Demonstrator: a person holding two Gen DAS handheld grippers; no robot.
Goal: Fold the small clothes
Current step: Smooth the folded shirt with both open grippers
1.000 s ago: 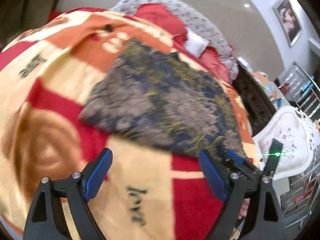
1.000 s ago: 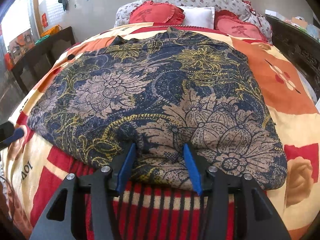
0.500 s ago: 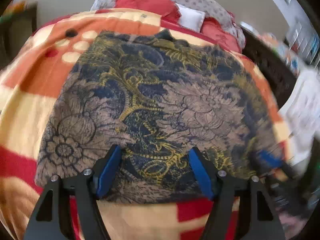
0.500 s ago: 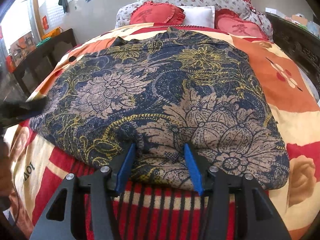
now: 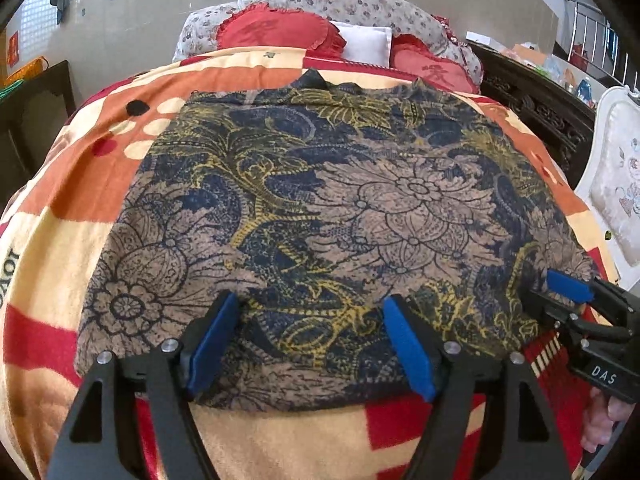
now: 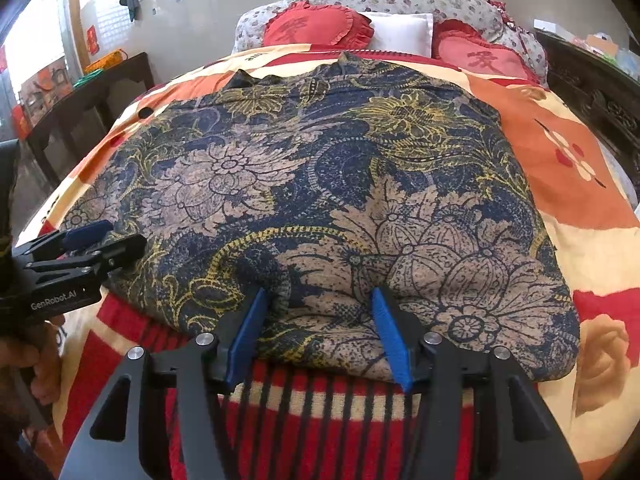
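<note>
The floral garment [image 5: 320, 208] lies spread across the middle of the bed [image 5: 80, 208], on the patterned blanket, its far edge toward the pillows [image 6: 400, 32] at the head and its near hem along the foot edge. It looks flat and in one layer or perhaps already doubled; the pictures do not settle which, so the folding seems to be at an early stage.

The left gripper [image 5: 312, 344] sits over the near hem toward the left corner of the cloth, its jaws spread and opening slightly, with fabric between them but not pinched. The right gripper [image 6: 320, 336] sits over the hem nearer the right corner, jaws spread and opening too, cloth bunched between the pads yet not clamped.

Still to do, by my judgement: grasp the hem, carry it toward the head of the bed, and repeat until compact.
</note>
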